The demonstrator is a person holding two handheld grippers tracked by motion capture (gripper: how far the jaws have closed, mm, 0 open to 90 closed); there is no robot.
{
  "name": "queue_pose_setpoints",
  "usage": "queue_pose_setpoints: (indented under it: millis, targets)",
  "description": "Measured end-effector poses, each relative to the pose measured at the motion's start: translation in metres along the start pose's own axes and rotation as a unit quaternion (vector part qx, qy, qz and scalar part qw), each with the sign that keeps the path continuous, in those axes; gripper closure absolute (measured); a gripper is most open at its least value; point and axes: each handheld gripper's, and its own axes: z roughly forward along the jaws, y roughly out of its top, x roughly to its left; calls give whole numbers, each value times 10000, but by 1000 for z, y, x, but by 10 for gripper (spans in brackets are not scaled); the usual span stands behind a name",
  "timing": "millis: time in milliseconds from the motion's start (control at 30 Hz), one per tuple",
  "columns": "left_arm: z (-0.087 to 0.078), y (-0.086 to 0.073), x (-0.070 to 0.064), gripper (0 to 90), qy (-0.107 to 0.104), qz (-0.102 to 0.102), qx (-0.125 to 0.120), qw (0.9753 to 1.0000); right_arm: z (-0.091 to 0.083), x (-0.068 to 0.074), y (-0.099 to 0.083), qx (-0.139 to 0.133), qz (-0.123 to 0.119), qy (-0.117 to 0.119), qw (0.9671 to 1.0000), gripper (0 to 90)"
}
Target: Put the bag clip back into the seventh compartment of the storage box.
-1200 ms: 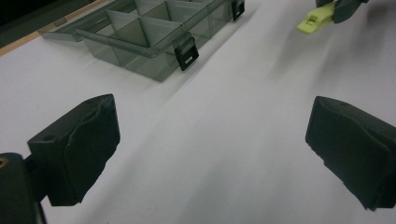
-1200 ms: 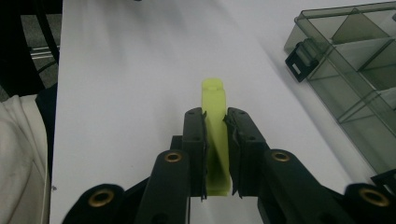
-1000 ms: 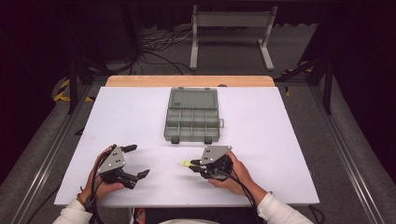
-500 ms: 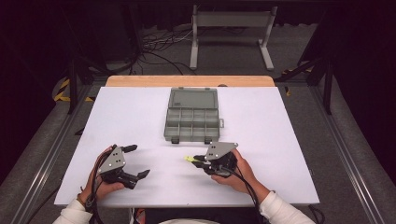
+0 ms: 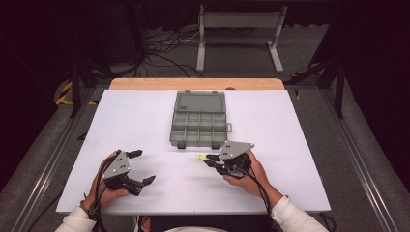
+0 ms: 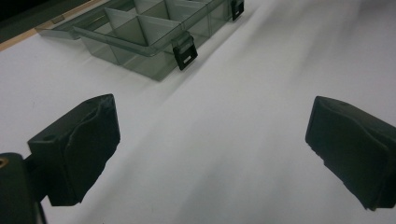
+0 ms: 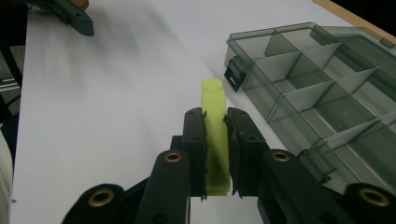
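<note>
A yellow-green piece (image 7: 215,135) is clamped by the right hand-held gripper (image 7: 215,154) beside the compartment box (image 7: 322,88). The left hand-held gripper (image 6: 210,154) is held wide open over the counter (image 6: 233,93)

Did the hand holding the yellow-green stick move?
Yes. The right hand-held gripper with the yellow-green piece moved up the table toward the grey organizer box.

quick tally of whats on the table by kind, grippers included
grippers: 2, the left gripper open and the right gripper shut on the yellow-green piece
compartment boxes: 1, the grey organiser box with its lid open
small parts: 1, the yellow-green piece
total: 4
</note>
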Motion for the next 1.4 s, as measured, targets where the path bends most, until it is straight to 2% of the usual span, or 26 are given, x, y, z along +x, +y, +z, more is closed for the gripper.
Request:
queue_pose_setpoints:
  millis: [300,800,1067,1400]
  targets:
    - [0,0,0,38,23,14,-15,10000,-11,-10,-1,-184,158,-259,9994,791]
    - [3,0,-1,38,0,15,20,10000,-16,-23,-2,-298,317,-524,9977,790]
    - [3,0,-1,40,-12,22,13,10000,-12,-30,-1,-353,424,-673,9962,790]
    - [3,0,-1,42,-30,24,32,10000,3,-41,4,-345,539,-768,9950,791]
